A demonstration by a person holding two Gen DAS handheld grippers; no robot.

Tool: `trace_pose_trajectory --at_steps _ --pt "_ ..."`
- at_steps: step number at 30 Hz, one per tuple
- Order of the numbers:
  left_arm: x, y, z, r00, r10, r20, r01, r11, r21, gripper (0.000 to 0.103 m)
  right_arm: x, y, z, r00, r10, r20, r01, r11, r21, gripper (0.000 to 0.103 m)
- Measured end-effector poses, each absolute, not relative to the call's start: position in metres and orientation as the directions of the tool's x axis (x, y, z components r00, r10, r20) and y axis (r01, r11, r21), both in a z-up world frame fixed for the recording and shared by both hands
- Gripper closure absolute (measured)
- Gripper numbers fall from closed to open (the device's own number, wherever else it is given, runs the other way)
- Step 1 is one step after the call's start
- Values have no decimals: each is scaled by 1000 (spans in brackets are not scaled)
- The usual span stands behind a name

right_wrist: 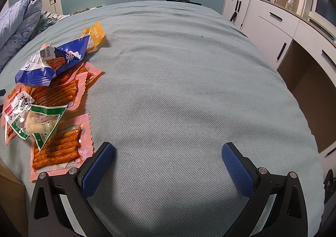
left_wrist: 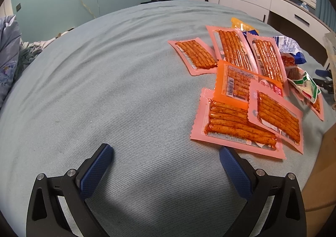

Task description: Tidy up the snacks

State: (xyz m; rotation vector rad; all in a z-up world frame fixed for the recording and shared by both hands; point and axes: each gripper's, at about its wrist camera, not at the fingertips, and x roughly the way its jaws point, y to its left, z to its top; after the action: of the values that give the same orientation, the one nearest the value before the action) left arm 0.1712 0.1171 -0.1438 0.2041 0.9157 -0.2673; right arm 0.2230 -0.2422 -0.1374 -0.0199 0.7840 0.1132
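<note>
Several pink packets of orange spicy sticks (left_wrist: 241,125) lie overlapping on the right of the bed in the left wrist view, with an orange packet (left_wrist: 233,81), a blue bag (left_wrist: 292,47) and a green-and-white packet (left_wrist: 306,87) among them. My left gripper (left_wrist: 166,152) hangs open over bare sheet, left of the pile, holding nothing. In the right wrist view the same pile sits at the left: blue bag (right_wrist: 52,60), green-and-white packet (right_wrist: 40,121), yellow packet (right_wrist: 96,35), pink packet (right_wrist: 58,148). My right gripper (right_wrist: 168,150) is open and empty, its left finger beside that pink packet.
The bed is covered by a light blue-grey sheet (left_wrist: 105,89). A bunched quilt (right_wrist: 19,24) lies at the far left. White drawers and a desk (right_wrist: 273,24) stand along the right side. A brown box edge (left_wrist: 323,174) shows off the bed's right corner.
</note>
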Motion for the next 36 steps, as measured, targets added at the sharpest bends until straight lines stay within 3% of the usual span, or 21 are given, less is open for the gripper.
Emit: trace_pose_trajectory --at_steps 7,10,14,17,21,23,27,29,36 --pt "195 114 -134 466 -126 -876 290 957 17 0 232 -241 -134 678 100 -729 -119 993 26 0" --pt "201 108 -122 451 -7 -892 245 963 116 0 233 -240 -124 618 88 -782 -119 993 18 0" --pt "191 105 -78 542 73 -837 173 965 196 0 225 -239 -94 566 104 -818 -105 993 53 0" --pt "178 93 -37 601 163 -782 96 957 273 0 198 -231 -52 638 76 -766 -101 995 14 0" --pt "141 67 3 633 394 -666 -106 896 430 0 153 -219 -11 729 30 -684 -70 997 -30 0" --pt "120 54 14 652 355 -670 -76 910 408 0 120 -213 5 769 47 -638 -68 998 -9 0" --pt "85 29 34 696 88 -713 114 966 230 0 77 -210 19 821 106 -561 -55 993 107 0" --pt "69 26 42 712 50 -701 143 966 215 0 63 -202 17 830 134 -542 -70 988 136 0" --pt "53 16 43 762 31 -646 163 958 238 0 64 -173 10 795 107 -597 -147 989 -20 0"
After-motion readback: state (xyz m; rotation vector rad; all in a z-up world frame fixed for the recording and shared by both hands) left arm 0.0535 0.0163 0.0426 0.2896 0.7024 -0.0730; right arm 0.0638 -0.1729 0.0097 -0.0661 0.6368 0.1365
